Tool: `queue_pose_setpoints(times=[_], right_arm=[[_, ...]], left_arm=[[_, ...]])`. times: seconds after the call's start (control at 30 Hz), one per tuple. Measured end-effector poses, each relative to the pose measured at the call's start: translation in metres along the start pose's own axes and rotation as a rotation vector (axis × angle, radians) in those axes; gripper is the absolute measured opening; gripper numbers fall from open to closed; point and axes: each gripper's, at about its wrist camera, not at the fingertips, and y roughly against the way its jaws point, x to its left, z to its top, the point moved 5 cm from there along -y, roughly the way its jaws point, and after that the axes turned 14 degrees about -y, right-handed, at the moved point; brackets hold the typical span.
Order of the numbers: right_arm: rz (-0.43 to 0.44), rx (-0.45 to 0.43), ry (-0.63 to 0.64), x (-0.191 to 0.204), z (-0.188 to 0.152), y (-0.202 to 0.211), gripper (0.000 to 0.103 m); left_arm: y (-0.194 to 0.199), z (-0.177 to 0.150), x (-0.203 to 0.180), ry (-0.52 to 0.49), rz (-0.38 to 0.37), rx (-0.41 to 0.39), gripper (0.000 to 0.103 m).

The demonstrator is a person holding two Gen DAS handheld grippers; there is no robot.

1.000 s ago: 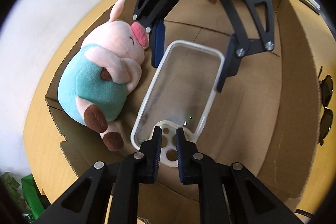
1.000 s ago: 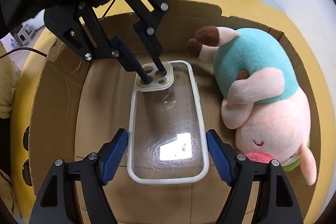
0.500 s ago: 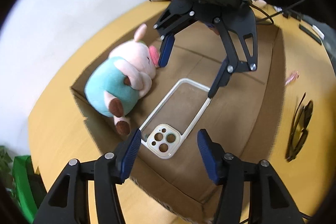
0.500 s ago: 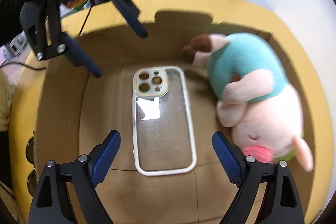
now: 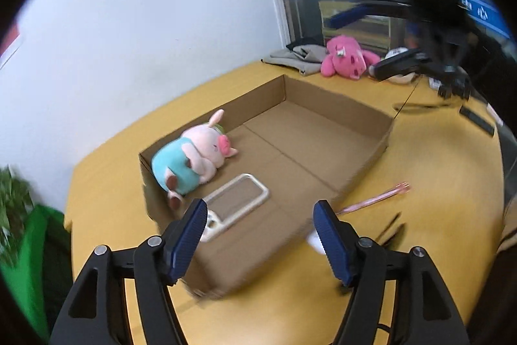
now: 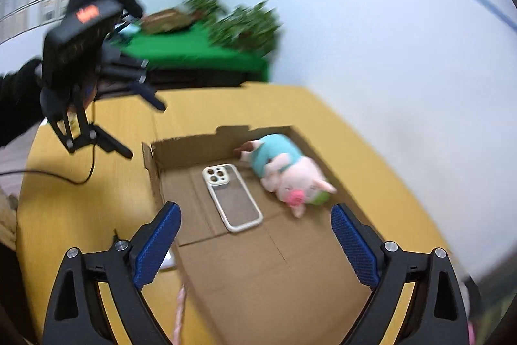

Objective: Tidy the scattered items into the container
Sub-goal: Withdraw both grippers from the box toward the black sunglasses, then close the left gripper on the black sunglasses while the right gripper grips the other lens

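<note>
Both lifted up and back from the clear phone case since a second ago, left gripper (image 5: pixel 260 227) no longer pinching its camera end, right gripper (image 6: pixel 255 231) no longer straddling its other end. Left jaws opening, blue pads apart, nothing pressed between them. Right jaws opening too, spread wide, empty. Just beyond the left fingertips, partly hidden by the left pad: clear rectangular phone case with cream rim and camera cut-outs (image 5: pixel 237 201), flat on the floor of the shallow brown cardboard box (image 5: pixel 381 131), near one end wall. Beside it, close but apart as far as can be told: plush pig in a teal shirt (image 5: pixel 190 159), lying on its side against the long wall. Rest of the box floor bare. Outside the box on the yellow worktop (image 5: pixel 436 199): thin pink pen (image 5: pixel 374 198), near the box's long side; dark sunglasses, blurred, near the right edge. Farther off, by the wall: pink plush toy (image 5: pixel 345 59) beside folded grey cloth (image 5: pixel 300 57).
</note>
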Motion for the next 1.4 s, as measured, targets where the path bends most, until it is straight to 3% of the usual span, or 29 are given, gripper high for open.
queue_pose_setpoints(times=[0.1,0.23,0.37,0.47,0.63,0.8,1.0,1.07,1.17,1.4], right_arm=[[-0.059,-0.030,-0.076,0.014,-0.029,0.043,0.099],[-0.073,0.012,-0.234,0.026,-0.084,0.063,0.099],[-0.010,0.083,-0.433,0.041,-0.140,0.034,0.099],[0.076,0.119,-0.489,0.062,-0.163,0.006,0.099],[0.169,0.140,-0.380,0.094,-0.173,-0.023,0.098],[0.252,0.175,-0.279,0.106,-0.177,-0.054,0.095],[0.329,0.289,-0.179,0.111,-0.192,-0.086,0.072],[0.333,0.331,-0.142,0.113,-0.199,-0.093,0.059],[0.346,0.350,-0.119,0.113,-0.203,-0.093,0.047],[0.365,0.352,-0.082,0.112,-0.207,-0.083,0.036]], left_arm=[[-0.003,-0.013,-0.024,0.078,-0.025,0.003,0.068],[-0.017,-0.035,-0.051,0.189,-0.085,0.015,0.068],[-0.038,-0.058,-0.066,0.288,-0.144,0.060,0.068],[-0.055,-0.070,-0.069,0.325,-0.168,0.092,0.068],[-0.079,-0.081,-0.078,0.353,-0.253,0.108,0.068],[-0.091,-0.081,-0.091,0.303,-0.325,0.094,0.068],[-0.109,-0.084,-0.107,0.245,-0.405,0.125,0.068],[-0.115,-0.087,-0.110,0.238,-0.413,0.146,0.068],[-0.118,-0.090,-0.112,0.229,-0.417,0.155,0.068],[-0.114,-0.091,-0.117,0.203,-0.427,0.168,0.068]])
